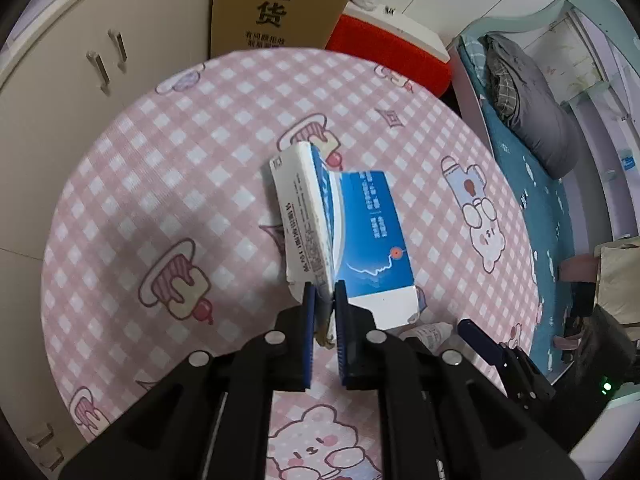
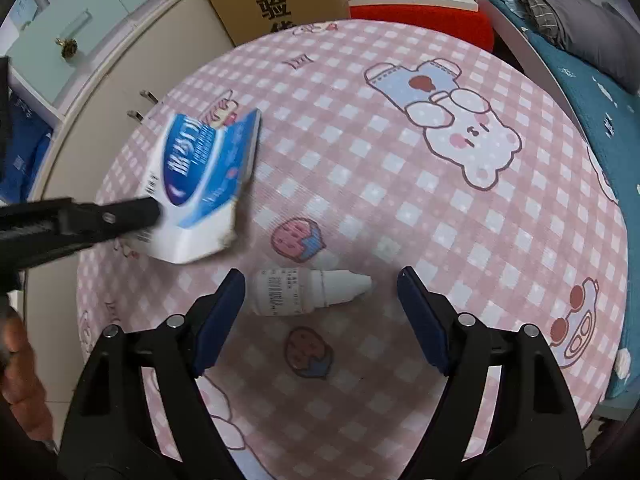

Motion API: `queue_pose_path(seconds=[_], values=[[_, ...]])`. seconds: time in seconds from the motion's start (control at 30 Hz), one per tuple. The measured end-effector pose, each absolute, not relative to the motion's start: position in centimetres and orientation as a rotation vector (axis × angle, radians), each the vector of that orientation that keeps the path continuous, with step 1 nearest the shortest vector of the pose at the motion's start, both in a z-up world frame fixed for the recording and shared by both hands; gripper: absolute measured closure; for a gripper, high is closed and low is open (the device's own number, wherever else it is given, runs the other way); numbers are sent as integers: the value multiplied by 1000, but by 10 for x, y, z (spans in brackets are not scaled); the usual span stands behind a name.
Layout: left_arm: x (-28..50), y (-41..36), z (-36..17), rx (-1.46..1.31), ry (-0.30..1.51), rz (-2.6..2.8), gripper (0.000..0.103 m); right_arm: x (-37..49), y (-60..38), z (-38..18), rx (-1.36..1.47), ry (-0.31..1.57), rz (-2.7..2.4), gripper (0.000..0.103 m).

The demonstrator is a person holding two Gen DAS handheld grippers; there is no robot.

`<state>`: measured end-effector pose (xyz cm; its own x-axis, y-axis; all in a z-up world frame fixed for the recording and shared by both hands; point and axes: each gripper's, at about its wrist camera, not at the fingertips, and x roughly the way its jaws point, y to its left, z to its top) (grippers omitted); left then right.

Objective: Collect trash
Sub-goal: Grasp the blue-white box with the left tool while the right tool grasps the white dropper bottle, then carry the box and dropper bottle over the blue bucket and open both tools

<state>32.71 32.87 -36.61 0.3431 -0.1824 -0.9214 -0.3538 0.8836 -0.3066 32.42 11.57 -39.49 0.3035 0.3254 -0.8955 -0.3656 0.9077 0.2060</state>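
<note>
The left gripper [image 1: 322, 290] is pinched nearly shut on the near edge of the box [image 1: 340, 228], a flattened blue-and-white carton. Its pads bite the creased fold and torn flap at the end, with only thin card between them. The box looks empty and light; the card is soft and already crumpled, so it will likely bend or swing from that edge rather than stay stiff, and the torn flap could rip if pulled hard. A hold deeper on the doubled fold would seem safer.

The right gripper [image 2: 320, 296] stands wide open and holds nothing. The bottle [image 2: 308, 290] lies on its side between the jaws, touching neither, just beside the box's near corner, cap pointing away from it. It looks like small, smooth, rigid plastic: light, round and prone to roll or slip. The labelled body looks the best place to clamp, not the tapered cap. Both things rest on the pink checked cloth [image 2: 400, 208].
</note>
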Motion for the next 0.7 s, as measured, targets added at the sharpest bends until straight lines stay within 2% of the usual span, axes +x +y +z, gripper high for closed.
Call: queue_pose_path(seconds=[0.07,0.1,0.13,0.33,0.7], values=[[325,328,-360,-489,1220,123,94,325,115,-395,-50,1169,460,28],[324,327,-358,-482,1217,124,95,325,115,-395,-58,1166,460,38],[323,325,-355,-471,1211,126,95,325,115,-394,-69,1162,459,43],[317,313,-329,-424,1167,122,95,325,94,-383,-30,1150,455,43],[328,229,-254,-323,1040,10,95,322,2,-305,124,1015,407,43]])
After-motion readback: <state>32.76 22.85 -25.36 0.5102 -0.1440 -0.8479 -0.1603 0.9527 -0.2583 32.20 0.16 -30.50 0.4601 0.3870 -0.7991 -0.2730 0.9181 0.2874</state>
